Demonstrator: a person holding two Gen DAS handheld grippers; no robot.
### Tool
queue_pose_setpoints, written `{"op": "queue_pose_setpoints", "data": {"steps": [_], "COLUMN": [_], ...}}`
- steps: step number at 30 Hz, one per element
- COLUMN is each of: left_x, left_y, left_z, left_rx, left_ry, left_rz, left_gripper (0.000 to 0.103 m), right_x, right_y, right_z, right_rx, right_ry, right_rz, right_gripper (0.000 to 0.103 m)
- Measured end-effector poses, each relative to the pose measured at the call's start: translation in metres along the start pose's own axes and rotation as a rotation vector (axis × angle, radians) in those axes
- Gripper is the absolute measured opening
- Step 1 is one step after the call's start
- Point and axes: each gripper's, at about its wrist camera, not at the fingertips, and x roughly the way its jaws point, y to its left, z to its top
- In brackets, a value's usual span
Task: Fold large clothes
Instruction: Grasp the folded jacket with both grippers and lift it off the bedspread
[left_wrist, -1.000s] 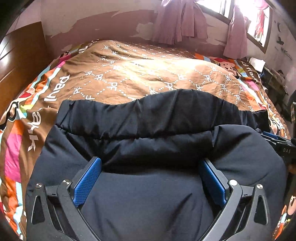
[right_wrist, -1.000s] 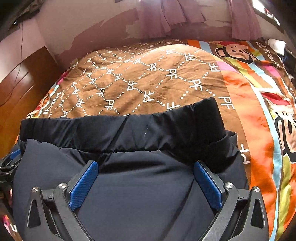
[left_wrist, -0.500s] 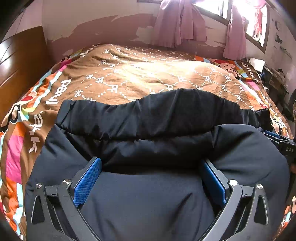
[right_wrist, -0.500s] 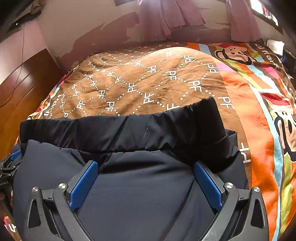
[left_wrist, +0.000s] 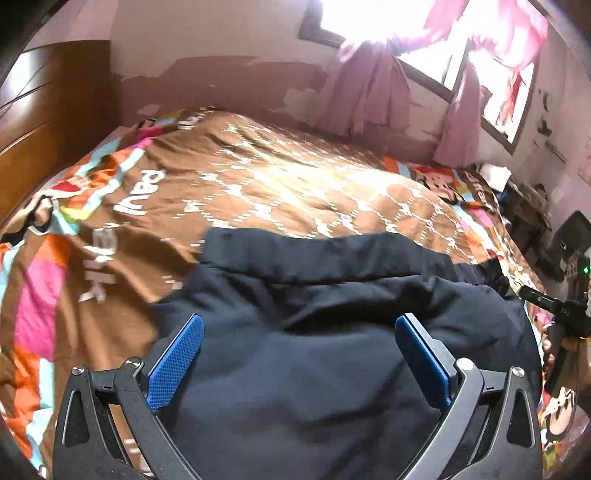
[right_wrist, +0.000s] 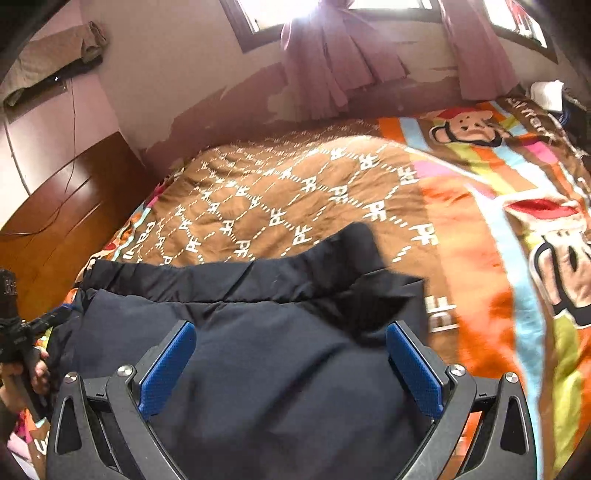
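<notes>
The dark jacket (left_wrist: 314, 350) lies on the bedspread (left_wrist: 295, 184), near edge. My left gripper (left_wrist: 299, 354) and right gripper (right_wrist: 291, 354) stand wide, holding nothing. Risk: padded folds may spring apart.

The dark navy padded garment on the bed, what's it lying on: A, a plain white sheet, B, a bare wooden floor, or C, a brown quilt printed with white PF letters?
C: the dark navy padded garment lies on the brown quilt printed with white PF letters.

bed (right_wrist: 480, 229) with brown patterned quilt (left_wrist: 295, 184), dark padded jacket (right_wrist: 277, 369) on it
</notes>
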Motion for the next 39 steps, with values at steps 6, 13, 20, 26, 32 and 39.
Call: {"op": "queue_pose_setpoints", "data": {"steps": [6, 13, 20, 26, 32, 39], "left_x": [-0.008, -0.005, 0.009, 0.014, 0.014, 0.018], "left_y": [0.055, 0.094, 0.101, 0.111, 0.112, 0.105], "left_z": [-0.018, -0.043, -0.055, -0.059, -0.061, -0.056], "left_rx": [-0.117, -0.303, -0.368, -0.368, -0.361, -0.342], "left_ry": [0.105, 0.184, 0.246, 0.281, 0.298, 0.305], "left_rz": [0.046, -0.060, -0.175, -0.296, -0.372, -0.380], "left_gripper": [0.102, 0.102, 0.102, 0.102, 0.102, 0.101], "right_x": [-0.023, -0.014, 0.011, 0.019, 0.018, 0.018], "right_y": [-0.039, -0.082, -0.093, -0.094, -0.095, -0.071], "right_z": [-0.001, -0.022, -0.036, -0.046, -0.047, -0.050], "right_rx": [0.041, 0.120, 0.214, 0.252, 0.269, 0.189], "right_ry": [-0.004, 0.114, 0.217, 0.236, 0.268, 0.269], "right_rz": [-0.046, -0.033, 0.108, 0.214, 0.307, 0.239], "right_gripper": [0.103, 0.103, 0.103, 0.103, 0.103, 0.101]}}
